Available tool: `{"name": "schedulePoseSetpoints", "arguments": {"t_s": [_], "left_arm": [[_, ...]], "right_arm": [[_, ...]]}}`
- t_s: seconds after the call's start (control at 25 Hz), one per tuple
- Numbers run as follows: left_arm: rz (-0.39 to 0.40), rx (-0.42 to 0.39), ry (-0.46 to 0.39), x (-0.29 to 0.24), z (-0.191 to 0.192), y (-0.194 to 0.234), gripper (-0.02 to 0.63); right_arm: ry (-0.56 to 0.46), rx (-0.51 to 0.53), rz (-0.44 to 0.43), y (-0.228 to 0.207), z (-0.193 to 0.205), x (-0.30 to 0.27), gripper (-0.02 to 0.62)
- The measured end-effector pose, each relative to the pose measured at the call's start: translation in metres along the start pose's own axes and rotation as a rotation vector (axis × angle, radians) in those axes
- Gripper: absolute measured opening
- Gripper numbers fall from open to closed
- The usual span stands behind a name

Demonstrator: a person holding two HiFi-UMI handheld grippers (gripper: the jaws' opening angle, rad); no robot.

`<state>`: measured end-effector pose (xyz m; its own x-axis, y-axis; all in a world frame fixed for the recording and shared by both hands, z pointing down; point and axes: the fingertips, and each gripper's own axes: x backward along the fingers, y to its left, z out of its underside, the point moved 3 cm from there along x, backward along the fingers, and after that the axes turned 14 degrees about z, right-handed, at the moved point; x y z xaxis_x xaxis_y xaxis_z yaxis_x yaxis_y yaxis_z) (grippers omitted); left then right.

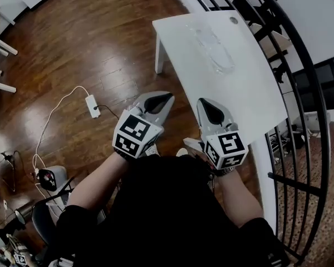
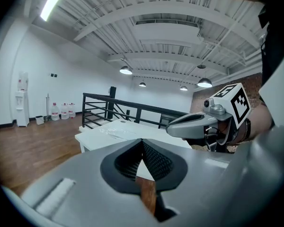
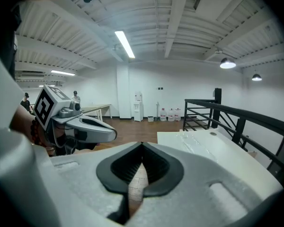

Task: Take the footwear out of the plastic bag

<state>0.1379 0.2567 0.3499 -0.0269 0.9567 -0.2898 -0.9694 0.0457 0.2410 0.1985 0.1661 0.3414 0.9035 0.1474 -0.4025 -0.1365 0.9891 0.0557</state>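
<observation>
A clear plastic bag (image 1: 211,46) lies flat on the white table (image 1: 250,93), toward its far end; what is inside it is too faint to make out. It also shows as a glossy patch, the bag (image 2: 114,131) in the left gripper view and the bag (image 3: 201,145) in the right gripper view. My left gripper (image 1: 166,98) hangs over the floor, just short of the table's near edge, shut and empty. My right gripper (image 1: 205,102) is beside it over the near table edge, also shut with nothing in it. Both point toward the bag, well short of it.
A black curved railing (image 1: 300,65) runs along the table's far and right sides. On the wooden floor to the left lie a white power strip (image 1: 92,105) with its cable and a small stool (image 1: 50,178). Water bottles (image 2: 61,110) stand by the far wall.
</observation>
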Motion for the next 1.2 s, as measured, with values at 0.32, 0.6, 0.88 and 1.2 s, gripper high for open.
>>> {"name": "schedulePoseSetpoints", "arguments": {"t_s": [0.32, 0.6, 0.88, 1.2], "left_arm": [[0.023, -0.01, 0.042, 0.009, -0.005, 0.036, 0.015], [0.06, -0.015, 0.098, -0.02, -0.022, 0.081, 0.015], [0.14, -0.035, 0.183, -0.08, -0.044, 0.126, 0.015], [0.242, -0.07, 0.229, -0.133, -0.076, 0.16, 0.015]], "right_arm": [[0.011, -0.036, 0.033, -0.001, -0.014, -0.043, -0.011], [0.022, -0.089, 0.056, -0.016, -0.017, -0.088, -0.011], [0.054, -0.177, 0.118, -0.063, -0.013, -0.135, -0.011], [0.087, -0.243, 0.197, -0.096, -0.018, -0.158, -0.011]]}}
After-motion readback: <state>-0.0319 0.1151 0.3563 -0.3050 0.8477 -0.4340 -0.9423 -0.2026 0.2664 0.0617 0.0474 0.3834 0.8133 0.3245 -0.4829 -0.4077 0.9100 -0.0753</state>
